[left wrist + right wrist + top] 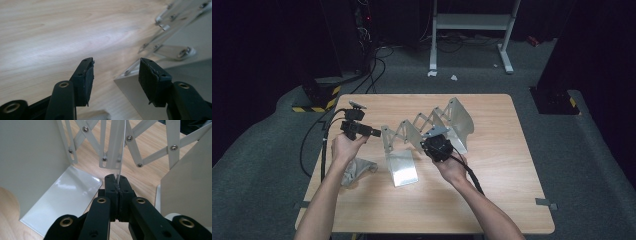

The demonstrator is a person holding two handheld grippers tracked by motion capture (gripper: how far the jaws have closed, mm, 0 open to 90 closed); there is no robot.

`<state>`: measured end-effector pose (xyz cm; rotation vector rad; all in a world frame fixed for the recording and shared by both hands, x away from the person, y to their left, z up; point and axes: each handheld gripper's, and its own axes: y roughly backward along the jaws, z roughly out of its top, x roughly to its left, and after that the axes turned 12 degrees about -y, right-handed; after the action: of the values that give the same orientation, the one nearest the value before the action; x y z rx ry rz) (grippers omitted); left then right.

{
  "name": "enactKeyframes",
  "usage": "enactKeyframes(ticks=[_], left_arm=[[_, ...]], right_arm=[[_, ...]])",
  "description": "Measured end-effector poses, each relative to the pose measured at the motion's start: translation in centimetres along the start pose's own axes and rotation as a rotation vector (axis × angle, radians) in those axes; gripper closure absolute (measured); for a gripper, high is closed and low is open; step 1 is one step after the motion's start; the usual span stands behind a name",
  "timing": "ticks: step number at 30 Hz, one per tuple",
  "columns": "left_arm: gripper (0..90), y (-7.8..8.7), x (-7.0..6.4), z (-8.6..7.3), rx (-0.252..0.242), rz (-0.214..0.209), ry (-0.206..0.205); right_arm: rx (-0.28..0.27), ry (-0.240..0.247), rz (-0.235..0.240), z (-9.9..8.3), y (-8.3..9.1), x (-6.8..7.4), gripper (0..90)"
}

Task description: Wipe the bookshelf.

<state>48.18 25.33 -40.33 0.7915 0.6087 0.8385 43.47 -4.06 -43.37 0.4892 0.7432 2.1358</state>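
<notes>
Nearest the person, a crumpled grey cloth (356, 170) lies on the wooden counter (492, 200) by the left forearm. Beyond it stands a white metal folding rack (424, 131), stretched across the middle of the counter, its near end plate (402, 167) flat on the wood. The right tongs (117, 180) are closed on a thin upright panel (117, 147) in the rack's middle, amid the crossed slats. The left tongs (116, 72) are open with nothing between them, just beside the rack's left end. Farther back, cables (372, 75) and a white stand's feet (507, 62) sit on the grey floor.
</notes>
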Motion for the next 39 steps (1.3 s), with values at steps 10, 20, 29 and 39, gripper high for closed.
enactKeyframes(ticks=[10, 20, 29, 39], left_arm=[[46.6, 0.2, -3.5, -0.9, -0.033, -0.055, -0.086], [47.0, -0.8, -5.0, -3.2, -0.030, -0.058, -0.082], [32.5, 0.3, -4.1, -6.5, 0.108, 0.279, -0.022], [21.7, -0.8, -1.1, -10.8, 0.186, 0.318, 0.133]], right_arm=[[0.003, 0.034, 0.096, -1.7, 2.1, -2.2, 89.8], [0.019, 0.086, 0.155, -3.0, 3.9, -4.2, 90.0], [0.019, 0.117, 0.191, -4.7, 6.0, -5.9, 90.0], [0.004, 0.112, 0.194, -5.9, 7.3, -7.2, 88.9]])
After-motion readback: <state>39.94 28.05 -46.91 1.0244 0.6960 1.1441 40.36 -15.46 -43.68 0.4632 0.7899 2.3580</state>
